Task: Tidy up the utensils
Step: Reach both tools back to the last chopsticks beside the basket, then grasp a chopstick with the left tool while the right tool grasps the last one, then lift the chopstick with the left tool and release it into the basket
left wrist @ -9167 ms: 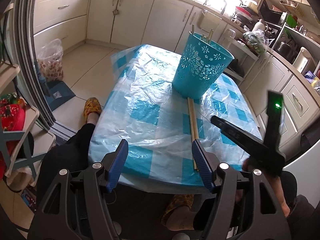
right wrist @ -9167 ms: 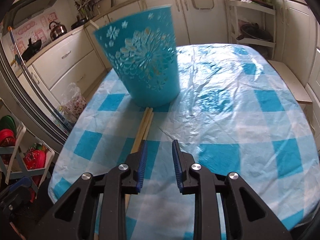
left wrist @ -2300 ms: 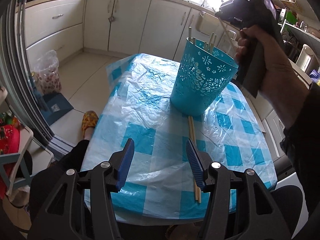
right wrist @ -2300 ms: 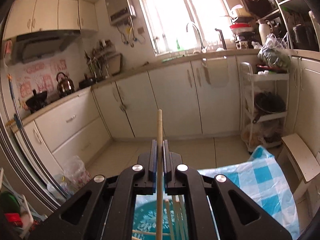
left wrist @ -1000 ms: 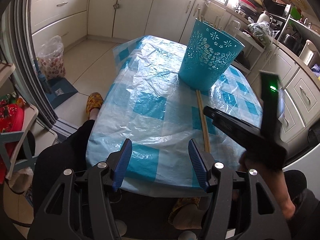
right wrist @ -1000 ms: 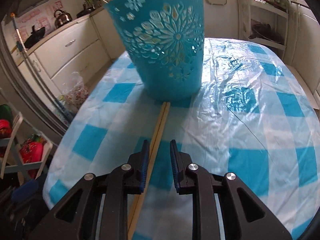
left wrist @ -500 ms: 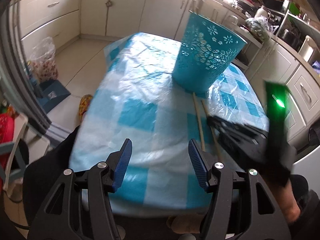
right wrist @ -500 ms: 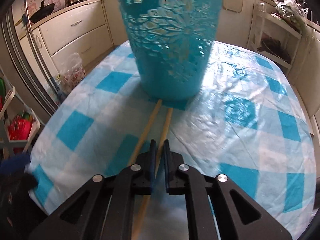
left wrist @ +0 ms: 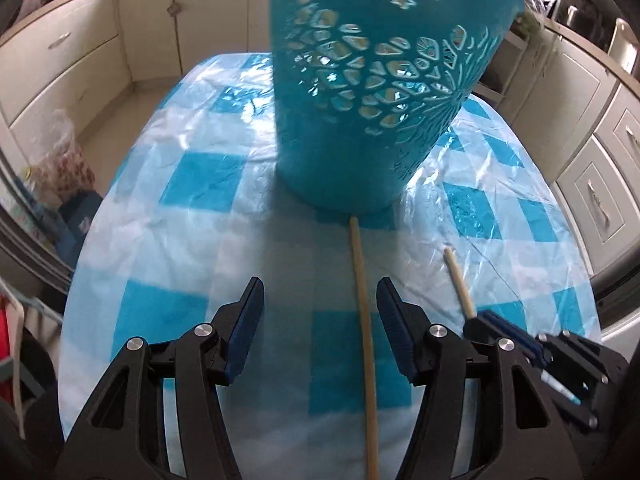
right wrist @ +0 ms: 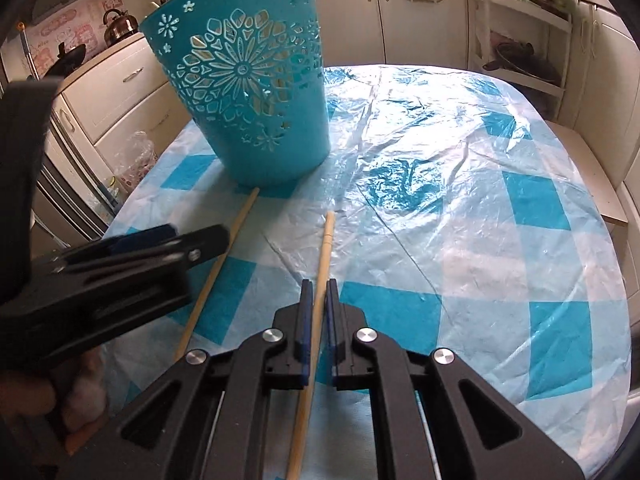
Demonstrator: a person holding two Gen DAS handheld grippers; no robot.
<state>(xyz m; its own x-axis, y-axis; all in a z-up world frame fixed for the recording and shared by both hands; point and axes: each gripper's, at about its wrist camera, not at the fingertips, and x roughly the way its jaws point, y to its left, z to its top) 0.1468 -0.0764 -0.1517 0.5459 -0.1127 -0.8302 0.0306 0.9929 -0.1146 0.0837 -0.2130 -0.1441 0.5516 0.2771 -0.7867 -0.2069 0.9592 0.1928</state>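
While the right claw (right wrist: 317,284) pinches one wooden chopstick (right wrist: 323,246) between its blue pads, the stick's free end points away toward twelve o'clock, angled over a desk (right wrist: 500,208) covered in a blue and white checked cloth under clear plastic. In the left wrist view the same stick (left wrist: 459,280) pokes out of the right claw (left wrist: 486,317) at about four o'clock from the picture's middle.

A second chopstick (left wrist: 362,312) lies flat on the desk. It runs from six o'clock up toward twelve, and its far tip reaches the foot of a teal plastic basket (left wrist: 372,92) with cut-out flower patterns. The basket stands upright on the desk, filling the upper part of the left wrist view. In the right wrist view the basket (right wrist: 248,84) sits at about eleven o'clock, and the lying chopstick (right wrist: 218,268) slants toward it.

The left claw (left wrist: 320,308) stands about half open and holds nothing. The lying chopstick passes between its two fingers, close to the right-hand one, but whether the pads touch it cannot be told. From the right wrist view, the left claw (right wrist: 180,236) enters from nine o'clock, blurred.

Cream kitchen cabinets (right wrist: 132,80) ring the desk.
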